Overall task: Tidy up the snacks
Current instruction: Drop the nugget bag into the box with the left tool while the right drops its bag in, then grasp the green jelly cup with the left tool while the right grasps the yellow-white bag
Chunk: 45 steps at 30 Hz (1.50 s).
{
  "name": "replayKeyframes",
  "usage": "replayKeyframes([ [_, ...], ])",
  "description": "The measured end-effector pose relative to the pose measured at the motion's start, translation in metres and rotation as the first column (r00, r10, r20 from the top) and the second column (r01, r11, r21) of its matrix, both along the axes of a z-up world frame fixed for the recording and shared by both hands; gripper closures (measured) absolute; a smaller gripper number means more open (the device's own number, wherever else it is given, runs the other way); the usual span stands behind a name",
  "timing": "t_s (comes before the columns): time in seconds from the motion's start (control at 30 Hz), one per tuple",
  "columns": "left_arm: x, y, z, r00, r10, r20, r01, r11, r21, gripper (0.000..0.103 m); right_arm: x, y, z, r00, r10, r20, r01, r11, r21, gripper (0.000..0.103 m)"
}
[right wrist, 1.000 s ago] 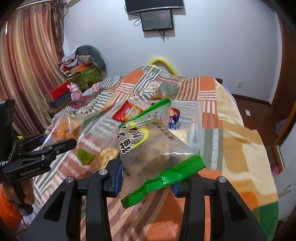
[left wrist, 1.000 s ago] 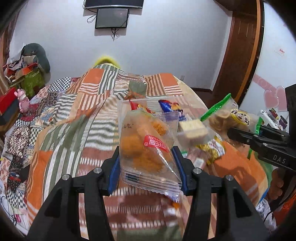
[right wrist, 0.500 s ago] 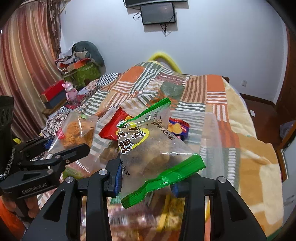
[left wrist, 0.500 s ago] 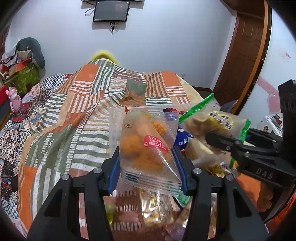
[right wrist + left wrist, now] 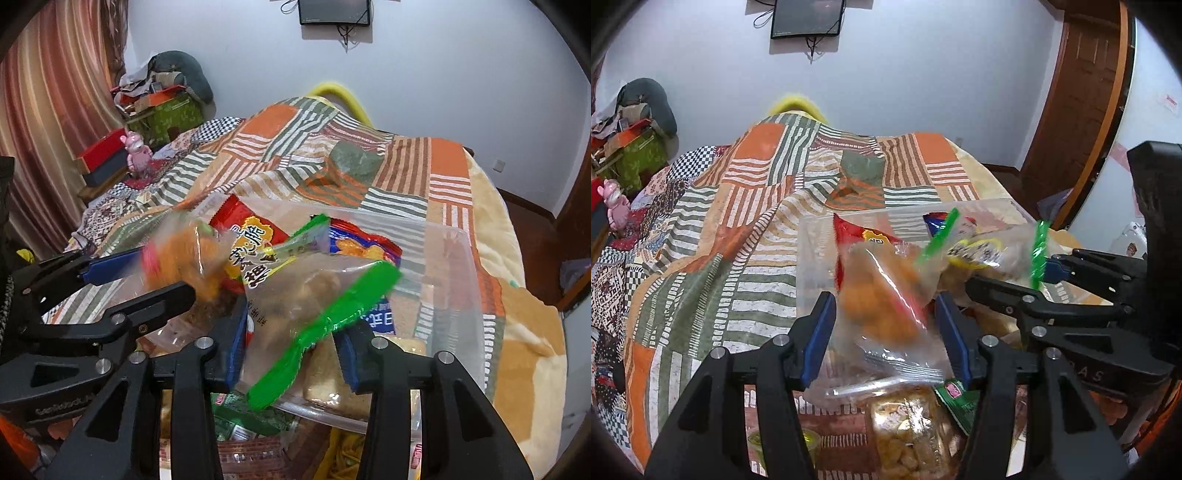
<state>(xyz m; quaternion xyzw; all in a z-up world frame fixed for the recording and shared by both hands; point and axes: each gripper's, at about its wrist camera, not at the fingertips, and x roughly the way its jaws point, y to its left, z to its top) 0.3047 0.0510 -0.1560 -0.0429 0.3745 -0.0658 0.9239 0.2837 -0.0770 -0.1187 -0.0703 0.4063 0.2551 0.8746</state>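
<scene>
1. Left tongs (image 5: 886,317): jaws opening. The clear packet of orange snacks (image 5: 882,306) sits between the blue pads, motion-blurred; it looks free of both pads, left pad clearly off it.
2. Right tongs (image 5: 291,328): jaws opening. The green-edged clear packet (image 5: 314,295) lies tilted between them, blurred; a gap shows on the right pad side.
3. Both packets are at frame centre in their own views, over the clear plastic bin (image 5: 454,266) on the bed.
4. Inside the bin: red snack bag (image 5: 251,229) and blue snack bag (image 5: 365,243) toward its far wall, more packets beneath.
5. Patchwork quilt (image 5: 738,229) covers the bed, filling the left and centre of both frames.
6. Wall screen (image 5: 807,18) at top centre; wooden door (image 5: 1082,110) at upper right of the left view.
</scene>
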Motion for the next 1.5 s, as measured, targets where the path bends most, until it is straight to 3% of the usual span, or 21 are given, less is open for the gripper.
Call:
replayKeyframes([
  [0.2,-0.014,-0.001,0.011,1.0,-0.013,0.022,0.012,1.0,0.026,0.041,-0.008,-0.015,0.013,1.0,-0.024,0.017,0.023,0.999,0.024,0.04],
  [0.47,-0.041,0.025,0.029,0.999,0.02,0.044,-0.021,0.999,0.032,0.033,-0.033,-0.035,0.036,0.993,-0.054,0.107,0.053,0.998,0.014,0.03],
  [0.77,-0.064,0.071,-0.001,0.991,0.126,-0.053,-0.124,0.991,0.049,0.028,-0.051,-0.062,0.034,0.986,-0.091,0.138,0.097,0.995,-0.036,0.024],
  [1.13,-0.081,0.085,-0.057,0.976,0.131,-0.176,-0.128,0.991,0.027,0.028,-0.053,-0.087,-0.027,0.988,-0.148,-0.035,0.144,0.985,-0.1,0.024],
  [1.37,-0.074,0.078,-0.077,0.972,0.115,-0.207,-0.113,0.993,0.022,0.028,-0.047,-0.083,-0.041,0.986,-0.134,-0.096,0.124,0.987,-0.104,0.024],
  [1.5,-0.068,0.074,-0.084,0.971,0.104,-0.217,-0.104,0.995,0.015,0.035,-0.047,-0.082,-0.047,0.985,-0.122,-0.121,0.11,0.989,-0.099,0.026],
])
